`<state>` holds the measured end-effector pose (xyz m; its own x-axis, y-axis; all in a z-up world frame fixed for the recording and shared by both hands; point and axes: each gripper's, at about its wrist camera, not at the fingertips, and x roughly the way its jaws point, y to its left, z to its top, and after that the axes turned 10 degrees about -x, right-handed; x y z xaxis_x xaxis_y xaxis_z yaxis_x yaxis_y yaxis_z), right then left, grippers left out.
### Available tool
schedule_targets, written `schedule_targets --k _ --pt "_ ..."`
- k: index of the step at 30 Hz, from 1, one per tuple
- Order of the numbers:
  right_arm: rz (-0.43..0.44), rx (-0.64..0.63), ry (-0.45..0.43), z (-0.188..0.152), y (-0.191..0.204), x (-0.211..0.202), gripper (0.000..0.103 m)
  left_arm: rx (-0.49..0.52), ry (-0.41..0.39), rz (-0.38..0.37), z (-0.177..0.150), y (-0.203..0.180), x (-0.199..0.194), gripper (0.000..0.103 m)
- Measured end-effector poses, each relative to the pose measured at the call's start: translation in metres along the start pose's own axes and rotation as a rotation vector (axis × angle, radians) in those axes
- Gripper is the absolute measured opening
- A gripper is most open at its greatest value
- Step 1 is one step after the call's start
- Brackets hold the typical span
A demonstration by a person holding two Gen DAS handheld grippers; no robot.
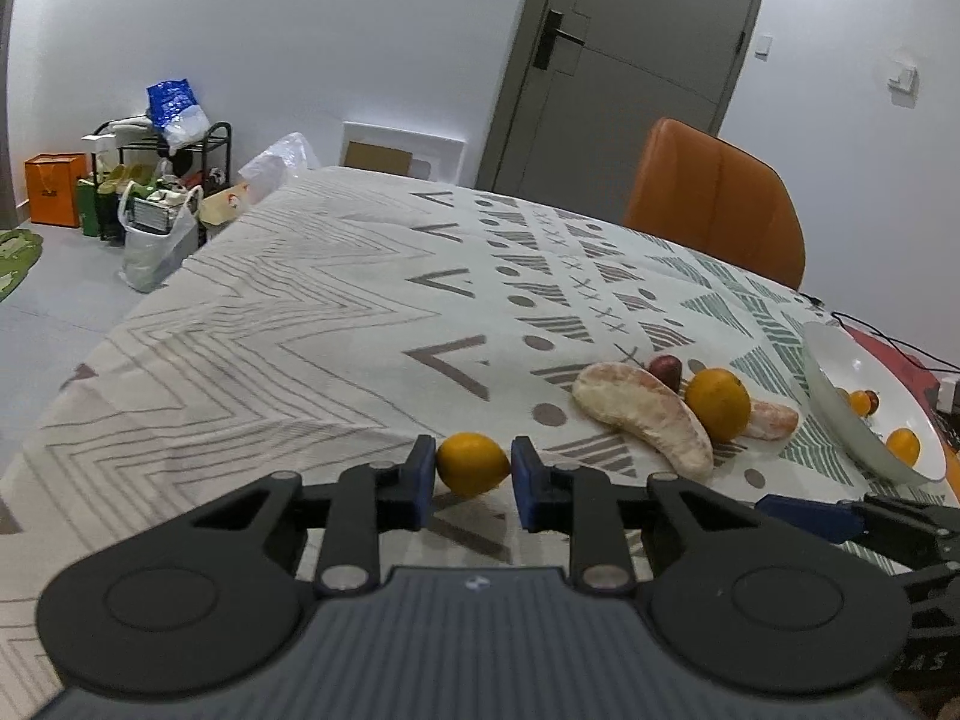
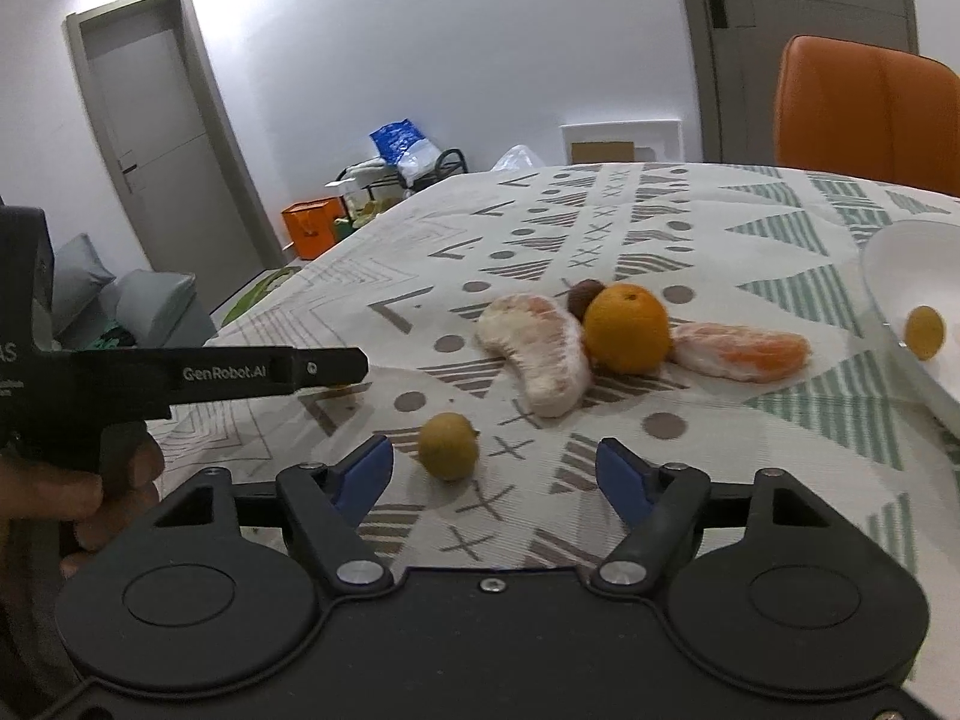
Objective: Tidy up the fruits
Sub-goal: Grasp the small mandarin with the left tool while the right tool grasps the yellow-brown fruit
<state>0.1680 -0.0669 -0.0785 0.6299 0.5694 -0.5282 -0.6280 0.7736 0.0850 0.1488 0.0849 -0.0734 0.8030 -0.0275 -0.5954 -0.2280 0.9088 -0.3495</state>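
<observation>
My left gripper is shut on a small yellow-orange citrus fruit, both blue pads pressing its sides just above the patterned tablecloth. My right gripper stands open; a small yellowish fruit lies on the cloth just ahead of its left finger, untouched. Farther back lie a pale pomelo segment, an orange, a small dark fruit and a second peeled segment. At the right a white bowl holds a small orange fruit.
An orange chair stands behind the table's far side. The table's left edge drops to the floor, with bags and a rack beyond. A hand holds the left gripper's handle. Black cables run behind the bowl.
</observation>
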Motion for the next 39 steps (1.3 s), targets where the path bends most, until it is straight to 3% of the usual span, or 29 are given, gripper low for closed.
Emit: schedule_targets --k 5,7,8,9,10,39 --pt "0.021 -0.016 0.001 0.002 0.008 0.009 0.073 0.0 -0.012 0.019 0.004 0.007 -0.009 0.026" --pt "0.019 -0.031 0.002 0.002 0.011 0.012 0.061 -0.003 -0.017 0.025 0.005 0.009 -0.011 0.025" --pt "0.003 -0.041 0.0 0.002 0.012 0.013 0.047 -0.003 -0.019 0.027 0.006 0.01 -0.012 0.025" --pt "-0.007 -0.043 0.005 0.003 0.013 0.013 0.026 -0.003 -0.022 0.029 0.006 0.01 -0.013 0.025" --pt "-0.003 -0.036 0.006 0.003 0.011 0.013 0.024 -0.002 -0.023 0.029 0.007 0.01 -0.013 0.025" --pt "-0.156 0.053 -0.1 0.0 -0.051 -0.06 0.023 0.135 -0.031 -0.097 0.005 -0.071 -0.011 0.025"
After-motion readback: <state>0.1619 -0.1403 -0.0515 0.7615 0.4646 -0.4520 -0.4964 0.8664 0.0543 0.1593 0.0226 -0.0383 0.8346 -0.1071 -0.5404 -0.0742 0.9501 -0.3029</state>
